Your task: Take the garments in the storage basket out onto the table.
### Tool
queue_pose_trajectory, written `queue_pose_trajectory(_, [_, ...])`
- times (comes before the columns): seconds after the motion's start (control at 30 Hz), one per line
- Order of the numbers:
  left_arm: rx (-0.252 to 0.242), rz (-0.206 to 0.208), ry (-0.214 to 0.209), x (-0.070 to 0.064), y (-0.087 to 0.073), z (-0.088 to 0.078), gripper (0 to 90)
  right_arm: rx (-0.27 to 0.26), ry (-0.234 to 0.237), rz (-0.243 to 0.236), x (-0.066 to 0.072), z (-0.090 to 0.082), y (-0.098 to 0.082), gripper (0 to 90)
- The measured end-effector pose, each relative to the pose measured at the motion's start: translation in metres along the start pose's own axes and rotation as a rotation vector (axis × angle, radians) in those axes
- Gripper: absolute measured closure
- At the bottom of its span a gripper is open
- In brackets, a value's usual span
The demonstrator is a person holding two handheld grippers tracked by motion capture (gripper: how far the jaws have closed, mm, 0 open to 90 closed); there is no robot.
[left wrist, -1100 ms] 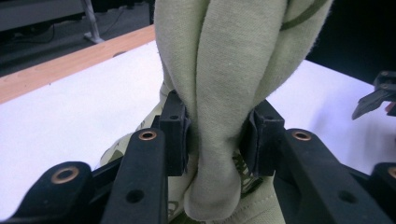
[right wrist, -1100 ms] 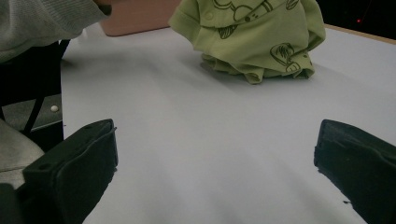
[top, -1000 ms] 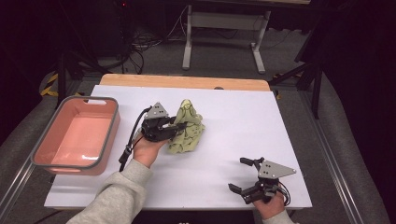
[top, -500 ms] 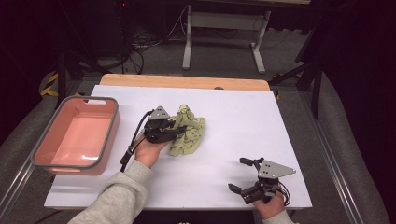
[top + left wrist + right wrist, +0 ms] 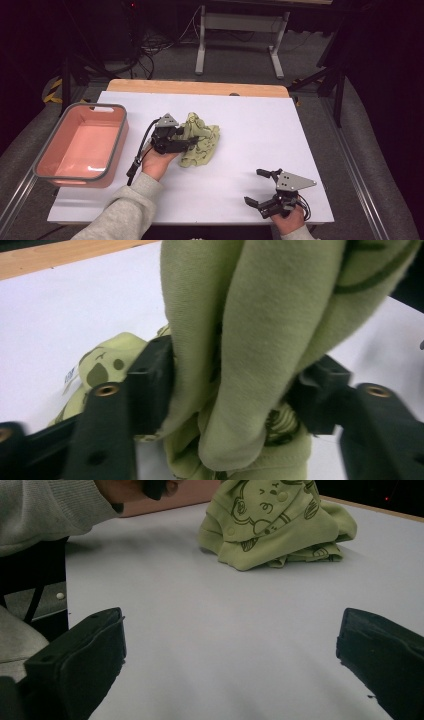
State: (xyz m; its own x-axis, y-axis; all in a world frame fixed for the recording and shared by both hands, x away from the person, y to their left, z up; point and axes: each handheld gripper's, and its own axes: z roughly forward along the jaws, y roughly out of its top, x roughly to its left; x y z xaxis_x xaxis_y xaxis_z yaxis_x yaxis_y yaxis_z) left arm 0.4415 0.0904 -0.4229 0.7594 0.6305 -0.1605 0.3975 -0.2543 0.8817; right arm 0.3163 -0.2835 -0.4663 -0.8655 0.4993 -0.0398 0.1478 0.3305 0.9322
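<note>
Change since earlier: green cloth (image 5: pixel 199 144) is sitting lower and more bunched than a second ago, when a peak of it was standing up beside the left gripper (image 5: pixel 186 143); the right gripper (image 5: pixel 259 187) is resting where it was.
Left gripper: jaws are closing narrow on a thick fold of the cloth (image 5: pixel 250 355), which is bulging up between them in the left gripper view; the pinch itself is lying behind the fabric.
Right gripper: jaws are standing wide, nothing between them, hovering or resting at the table's 5 o'clock corner; whether they are touching the white sheet (image 5: pixel 260 130) cannot be told.
Cloth position: it is lying just left of the table's centre, toward 10 o'clock of the middle, well apart from the right gripper.
Cloth detail: a dark cartoon print is showing in the right gripper view (image 5: pixel 270 520); what garment it is cannot be made out from the crumple.
Hidden: the left hand (image 5: pixel 156 162) is covering the gripper's handle, and the grey plate is masking part of its body from above.
Cut off: the grey sleeve (image 5: pixel 125 212) is running off the bottom edge; the right hand (image 5: pixel 290 220) is being cropped there too.
Pink bin (image 5: pixel 111 155): it is sitting at the table's 9 o'clock edge, beside the left forearm, apart from the cloth.
Background: the floor and stands beyond the table are too dark to read.
</note>
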Motion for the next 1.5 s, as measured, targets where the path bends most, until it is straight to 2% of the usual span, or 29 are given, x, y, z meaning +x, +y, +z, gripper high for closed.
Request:
queue_pose_trajectory(0.07, [-0.004,0.000,0.004,0.000,0.000,-0.001,29.8,-0.001,0.001,0.001,0.000,0.000,0.000,0.2])
queue_pose_trajectory(0.1, [-0.006,0.005,0.011,0.000,0.000,-0.001,29.8,-0.002,0.001,0.001,0.000,0.000,0.000,0.2])
queue_pose_trajectory(0.2, [-0.006,0.018,0.017,-0.001,0.001,-0.004,19.1,0.000,0.001,0.000,0.000,0.000,0.000,0.2])
queue_pose_trajectory(0.37, [-0.009,0.056,0.054,-0.005,0.003,-0.009,10.6,-0.004,-0.001,0.003,0.000,-0.001,0.000,0.2])
queue_pose_trajectory(0.53, [-0.012,0.071,0.060,-0.008,0.004,-0.018,2.6,-0.003,0.001,-0.001,0.000,0.000,0.000,0.2])
queue_pose_trajectory(0.77, [-0.041,0.123,0.065,-0.018,0.006,-0.034,1.6,-0.005,-0.002,-0.003,0.001,-0.002,0.000,0.2])
queue_pose_trajectory(0.93, [-0.056,0.126,0.053,-0.021,0.006,-0.042,1.6,-0.005,-0.002,-0.004,0.001,-0.001,0.001,0.2])
queue_pose_trajectory(1.2, [-0.039,0.162,0.030,-0.026,0.004,-0.057,1.2,-0.003,0.000,-0.004,0.002,-0.001,0.001,0.2])
queue_pose_trajectory(1.33, [-0.036,0.173,-0.003,-0.028,0.002,-0.064,1.2,-0.003,0.000,-0.008,0.003,0.000,0.001,0.2])
queue_pose_trajectory(1.5, [-0.044,0.184,-0.024,-0.030,-0.001,-0.074,1.2,-0.004,0.001,-0.005,0.003,0.000,0.001,0.2])
